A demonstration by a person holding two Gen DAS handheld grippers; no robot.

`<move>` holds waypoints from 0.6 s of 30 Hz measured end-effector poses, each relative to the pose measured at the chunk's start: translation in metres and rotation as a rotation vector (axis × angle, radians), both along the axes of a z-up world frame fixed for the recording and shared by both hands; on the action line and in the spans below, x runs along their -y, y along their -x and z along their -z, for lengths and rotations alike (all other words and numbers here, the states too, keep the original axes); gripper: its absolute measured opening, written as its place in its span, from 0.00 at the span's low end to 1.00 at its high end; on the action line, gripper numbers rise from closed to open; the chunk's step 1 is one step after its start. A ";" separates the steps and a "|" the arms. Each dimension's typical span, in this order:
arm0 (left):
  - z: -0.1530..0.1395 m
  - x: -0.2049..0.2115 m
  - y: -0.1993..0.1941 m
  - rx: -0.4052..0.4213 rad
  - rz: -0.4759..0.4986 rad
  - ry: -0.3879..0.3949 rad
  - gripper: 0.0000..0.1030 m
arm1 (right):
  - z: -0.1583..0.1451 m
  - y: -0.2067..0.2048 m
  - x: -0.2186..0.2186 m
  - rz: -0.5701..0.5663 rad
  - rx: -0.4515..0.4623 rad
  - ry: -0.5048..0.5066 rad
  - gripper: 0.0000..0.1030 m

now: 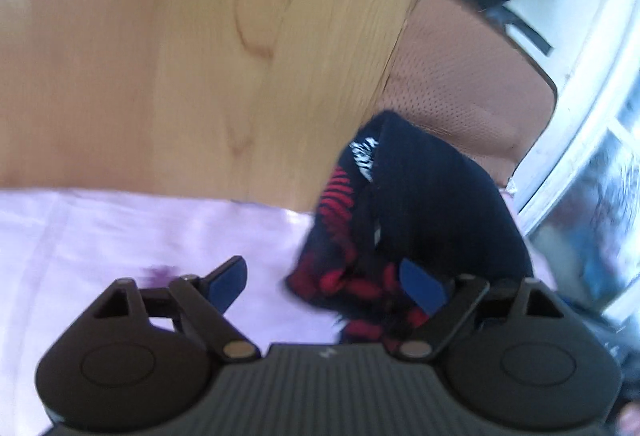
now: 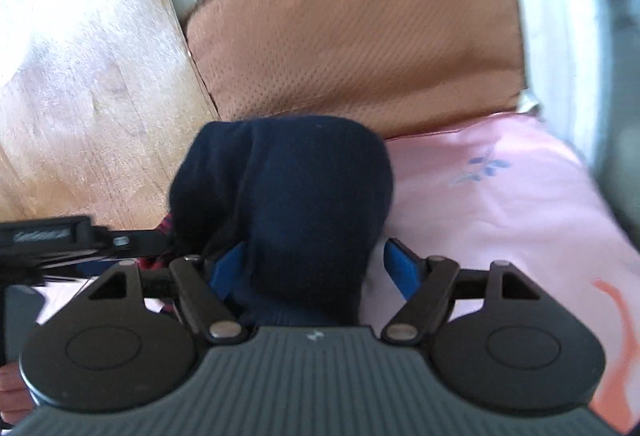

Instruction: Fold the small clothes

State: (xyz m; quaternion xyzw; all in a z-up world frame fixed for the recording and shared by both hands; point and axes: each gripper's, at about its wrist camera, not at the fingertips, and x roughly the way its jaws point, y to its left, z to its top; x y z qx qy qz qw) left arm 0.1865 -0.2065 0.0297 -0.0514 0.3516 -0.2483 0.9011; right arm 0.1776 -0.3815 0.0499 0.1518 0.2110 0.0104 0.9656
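A small dark navy garment with red and white stripes lies bunched on a pink cloth. In the left wrist view my left gripper is open, its blue pads spread wide, the right pad against the garment's striped edge. In the right wrist view the navy garment lies between the spread blue pads of my right gripper, which is open around it. The left gripper's black body shows at the left of that view.
A light wooden board slants behind the pink cloth. A brown perforated cushion lies beyond the garment. The pink cloth with a flower print extends to the right. A window frame is at far right.
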 end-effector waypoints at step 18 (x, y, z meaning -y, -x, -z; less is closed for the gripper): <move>0.023 -0.086 0.189 0.215 -0.018 -0.301 0.98 | 0.050 0.193 -0.110 0.206 0.005 -0.107 0.82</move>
